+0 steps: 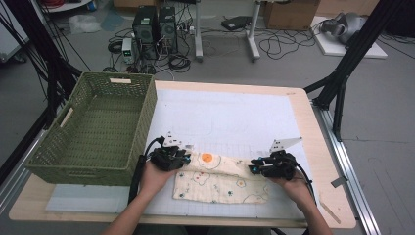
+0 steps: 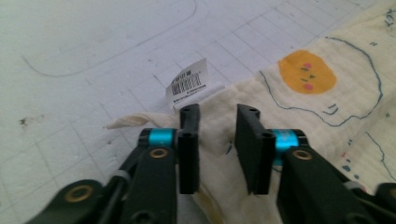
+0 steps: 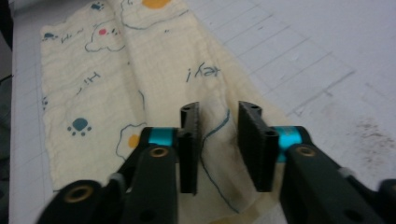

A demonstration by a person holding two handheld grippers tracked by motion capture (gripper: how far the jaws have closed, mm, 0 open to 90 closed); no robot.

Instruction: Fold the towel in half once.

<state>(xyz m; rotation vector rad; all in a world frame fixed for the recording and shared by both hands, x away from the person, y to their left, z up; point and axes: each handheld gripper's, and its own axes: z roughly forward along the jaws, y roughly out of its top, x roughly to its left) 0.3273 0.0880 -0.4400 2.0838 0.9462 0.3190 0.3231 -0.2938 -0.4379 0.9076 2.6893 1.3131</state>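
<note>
A cream cloth [image 1: 220, 182] printed with small cartoon figures lies folded on the white gridded mat [image 1: 230, 117] near the table's front. My left gripper [image 1: 189, 156] rests at the cloth's left end, my right gripper [image 1: 251, 169] at its right end. In the left gripper view the jaws [image 2: 218, 114] stand a little apart over the cloth's corner [image 2: 327, 107], beside its barcode tag [image 2: 189, 81]. In the right gripper view the jaws [image 3: 218, 109] are also slightly apart, with the cloth [image 3: 116, 70] lying under them. Neither pair of pads presses on the fabric.
A green woven basket [image 1: 147, 122] stands empty at the table's left, close to my left hand. Bare mat stretches behind the cloth toward the far edge. Computer towers [image 1: 155, 27] and cables sit on the floor beyond the table.
</note>
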